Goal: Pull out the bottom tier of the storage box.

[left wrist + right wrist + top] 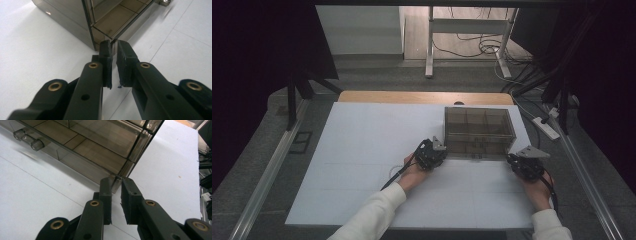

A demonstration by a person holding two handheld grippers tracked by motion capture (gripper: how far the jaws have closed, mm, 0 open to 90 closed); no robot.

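A smoky see-through box with several compartments stands right of the middle of the white table. My left gripper is at its near left corner. In the left gripper view the jaws are shut on that corner of the box, with only a thin slit between the pads. My right gripper is at the near right corner. In the right gripper view its jaws stand slightly wider, with the corner of the box between the tips and no clear clamping.
A clear latch knob sticks out of the box's near wall. The white table runs wide to the left of the box. Beyond the far edge are a wooden strip, desk legs and cables on the floor.
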